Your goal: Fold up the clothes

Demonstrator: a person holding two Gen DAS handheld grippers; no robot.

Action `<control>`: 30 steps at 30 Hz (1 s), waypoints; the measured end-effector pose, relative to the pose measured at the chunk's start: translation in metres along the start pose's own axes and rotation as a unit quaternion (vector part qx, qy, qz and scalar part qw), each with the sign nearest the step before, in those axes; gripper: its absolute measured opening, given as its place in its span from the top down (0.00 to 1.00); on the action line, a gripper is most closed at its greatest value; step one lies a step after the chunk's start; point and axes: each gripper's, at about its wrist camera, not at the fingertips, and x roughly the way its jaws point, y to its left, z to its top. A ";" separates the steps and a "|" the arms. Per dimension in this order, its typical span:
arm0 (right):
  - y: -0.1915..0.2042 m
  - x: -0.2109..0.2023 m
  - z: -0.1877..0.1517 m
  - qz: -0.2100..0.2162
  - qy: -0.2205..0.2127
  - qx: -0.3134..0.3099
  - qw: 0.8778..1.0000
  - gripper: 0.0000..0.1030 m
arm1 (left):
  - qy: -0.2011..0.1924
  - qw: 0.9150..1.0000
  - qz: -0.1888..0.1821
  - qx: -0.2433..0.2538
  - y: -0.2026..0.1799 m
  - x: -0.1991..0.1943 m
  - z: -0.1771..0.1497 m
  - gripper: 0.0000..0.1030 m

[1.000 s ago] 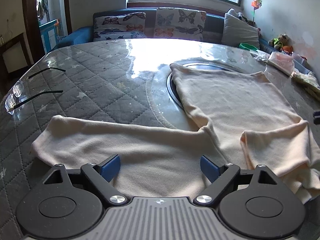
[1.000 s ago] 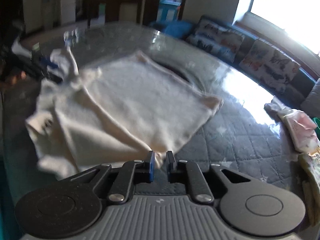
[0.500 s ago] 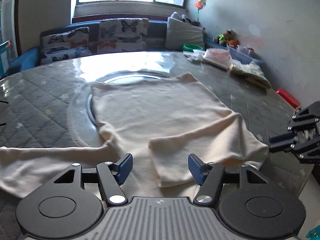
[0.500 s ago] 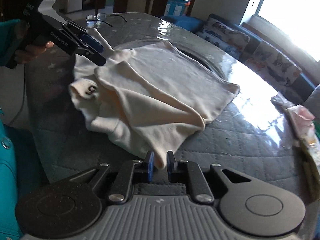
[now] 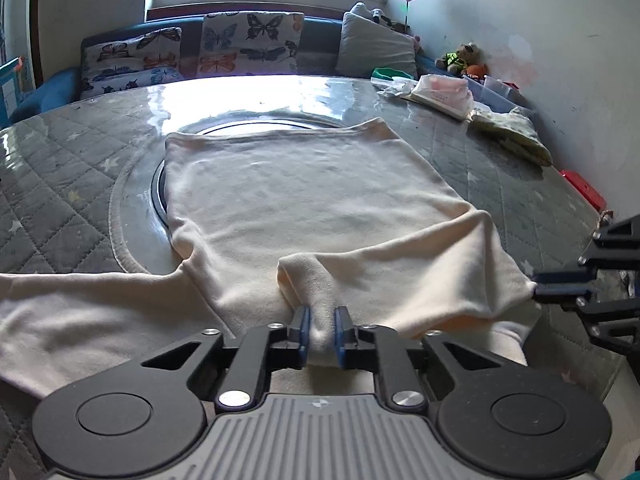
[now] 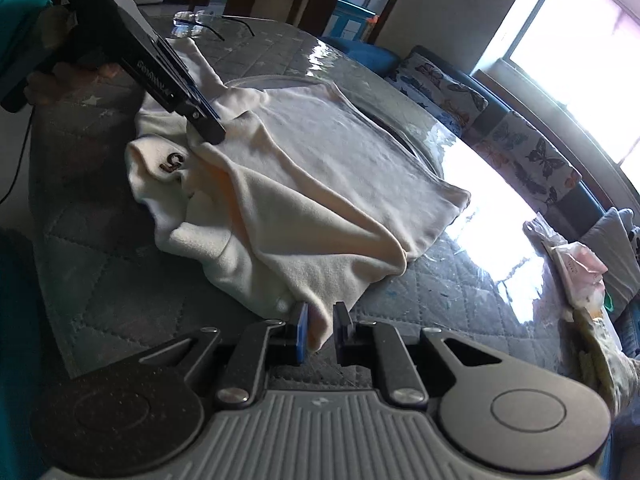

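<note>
A cream long-sleeved top [image 5: 304, 200] lies spread on a round table under a quilted grey cover [image 5: 60, 184], its body flat over the table's centre and its hem toward the window. The left gripper [image 5: 320, 330] is closing its blue-padded jaws on a bunched ridge of cream cloth at the near edge of the top, and the pads already pinch the fabric. The right gripper [image 6: 320, 330] is clamped tight on a fold of the same garment at its other near corner.

One sleeve is folded in across the body — the cloth between the two grippers rises in a loose, rumpled drape, not a clean crease. The other sleeve [image 5: 80, 312] stretches out flat to the left, not yet folded. A small tag marked "5" [image 6: 173, 161] shows on the turned-back neck area.

The fold looks early: one side started, the second sleeve and the lengthwise folds left to do. Spectacles [image 6: 192, 26] lie at the table's far edge, and bagged items [image 5: 440, 90] sit well apart.
</note>
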 end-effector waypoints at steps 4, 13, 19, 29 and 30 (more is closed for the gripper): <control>-0.001 -0.010 -0.003 -0.028 -0.013 0.021 0.999 0.99 | -0.022 1.000 0.000 0.006 -0.008 -0.014 0.008 0.90; -0.006 -0.024 -0.021 -0.036 -0.002 0.054 0.998 0.99 | -0.012 1.000 0.000 0.009 -0.018 -0.017 0.001 0.90; -0.018 -0.027 -0.007 -0.029 -0.026 0.067 0.997 0.98 | -0.008 1.000 0.010 -0.005 -0.017 -0.019 -0.007 0.90; -0.030 0.029 0.016 0.007 -0.035 0.129 0.991 0.95 | -0.016 0.999 0.028 -0.011 -0.013 -0.023 -0.008 0.89; -0.032 0.033 0.012 0.004 -0.030 0.135 0.990 0.95 | -0.010 0.999 0.027 -0.018 -0.009 -0.020 -0.010 0.88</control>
